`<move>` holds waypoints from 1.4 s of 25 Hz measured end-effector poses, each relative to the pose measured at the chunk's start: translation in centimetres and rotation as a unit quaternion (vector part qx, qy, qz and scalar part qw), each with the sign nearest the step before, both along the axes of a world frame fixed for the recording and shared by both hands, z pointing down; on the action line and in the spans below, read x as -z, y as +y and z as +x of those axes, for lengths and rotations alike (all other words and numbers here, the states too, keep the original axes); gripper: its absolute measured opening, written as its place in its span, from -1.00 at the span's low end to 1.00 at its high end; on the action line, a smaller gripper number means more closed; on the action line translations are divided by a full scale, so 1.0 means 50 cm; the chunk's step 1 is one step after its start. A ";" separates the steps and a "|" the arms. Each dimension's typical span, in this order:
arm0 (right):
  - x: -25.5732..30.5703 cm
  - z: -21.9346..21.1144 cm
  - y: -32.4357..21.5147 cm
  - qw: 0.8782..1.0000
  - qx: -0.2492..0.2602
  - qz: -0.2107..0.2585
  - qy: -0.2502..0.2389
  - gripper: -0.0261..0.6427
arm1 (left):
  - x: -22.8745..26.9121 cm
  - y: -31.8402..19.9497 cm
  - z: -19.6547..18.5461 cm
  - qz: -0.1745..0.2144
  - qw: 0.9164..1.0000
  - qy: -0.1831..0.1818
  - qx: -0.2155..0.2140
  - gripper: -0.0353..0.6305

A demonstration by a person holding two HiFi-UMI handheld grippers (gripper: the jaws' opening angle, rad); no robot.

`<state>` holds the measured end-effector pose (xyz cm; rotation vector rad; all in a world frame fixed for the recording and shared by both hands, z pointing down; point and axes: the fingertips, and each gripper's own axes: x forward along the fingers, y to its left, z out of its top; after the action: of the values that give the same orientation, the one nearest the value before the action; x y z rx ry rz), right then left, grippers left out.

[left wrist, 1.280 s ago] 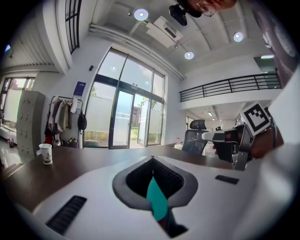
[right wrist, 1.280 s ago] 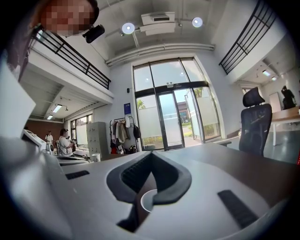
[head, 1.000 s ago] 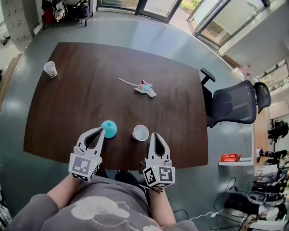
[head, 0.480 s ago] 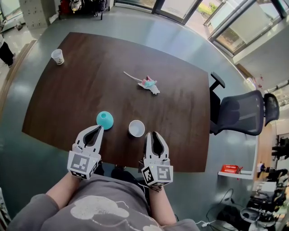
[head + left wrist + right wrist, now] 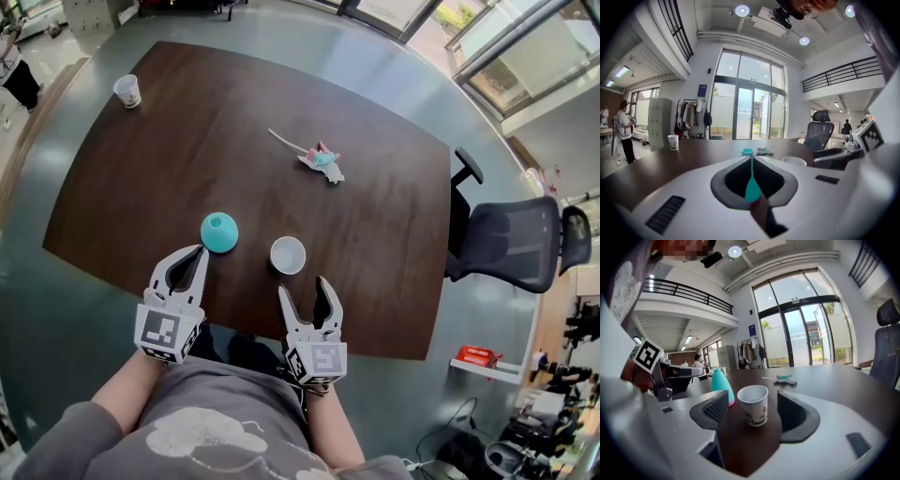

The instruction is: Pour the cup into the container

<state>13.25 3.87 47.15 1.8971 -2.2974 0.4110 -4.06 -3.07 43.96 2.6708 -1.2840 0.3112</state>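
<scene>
A white paper cup [image 5: 288, 255] stands upright near the table's front edge, with a teal dome-shaped container [image 5: 219, 232] to its left. My right gripper [image 5: 305, 293] sits just behind the cup with its jaws opening. The cup [image 5: 753, 404] is just ahead of the fingertips and no pad touches it. My left gripper [image 5: 194, 254] is shut on nothing, its tips a little short of the container, which shows as a teal sliver [image 5: 747, 152] over the closed jaws. The right gripper view also takes in the container [image 5: 722, 385].
The dark wooden table [image 5: 169, 178] carries a second paper cup [image 5: 127, 91] at its far left corner and a crumpled wrapper with a straw [image 5: 322, 159] in the middle. A black office chair [image 5: 511, 244] stands to the right. A person [image 5: 19, 75] is at the far left.
My right gripper's jaws have gone from shut to wide apart behind the cup. The left gripper stays shut. The head view has shifted, so the table appears higher in the frame.
</scene>
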 end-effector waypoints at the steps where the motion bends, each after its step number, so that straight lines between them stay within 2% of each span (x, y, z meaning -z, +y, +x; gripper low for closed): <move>1: -0.017 -0.005 -0.001 1.000 0.005 -0.010 0.001 0.00 | -0.007 0.000 -0.004 -0.003 1.000 -0.001 0.003 -0.87; 5: -0.058 -0.026 -0.018 0.999 0.018 -0.034 -0.006 0.16 | -0.032 -0.003 -0.016 -0.004 1.000 -0.008 0.013 -0.87; 10: -0.107 -0.025 -0.055 0.998 0.003 -0.055 0.007 0.16 | -0.062 -0.016 -0.022 -0.012 1.000 -0.010 0.015 -0.87; 15: -0.119 -0.042 -0.093 0.998 0.021 -0.058 0.033 0.16 | -0.070 -0.018 -0.026 -0.018 1.000 -0.015 0.014 -0.87; 22: -0.137 -0.045 -0.130 0.997 0.029 -0.062 0.046 0.16 | -0.083 -0.016 -0.029 -0.030 0.999 -0.018 0.016 -0.87; 26: -0.138 -0.050 -0.147 0.996 0.034 -0.058 0.062 0.16 | -0.083 -0.022 -0.026 -0.032 0.999 -0.015 0.019 -0.87; 32: -0.138 -0.045 -0.163 0.997 0.025 -0.059 0.047 0.15 | -0.092 -0.038 -0.020 -0.030 0.999 -0.030 0.017 -0.87; 34: -0.137 -0.044 -0.165 0.997 0.026 -0.059 0.047 0.00 | -0.093 -0.044 -0.021 -0.030 0.999 -0.030 0.018 -0.87; 35: -0.136 -0.044 -0.165 0.997 0.027 -0.059 0.047 0.00 | -0.093 -0.045 -0.022 -0.031 0.999 -0.029 0.018 -0.87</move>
<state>11.04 -4.39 53.98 1.7574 -2.2079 0.4310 -5.16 -5.35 48.60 2.6023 -1.3157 0.4193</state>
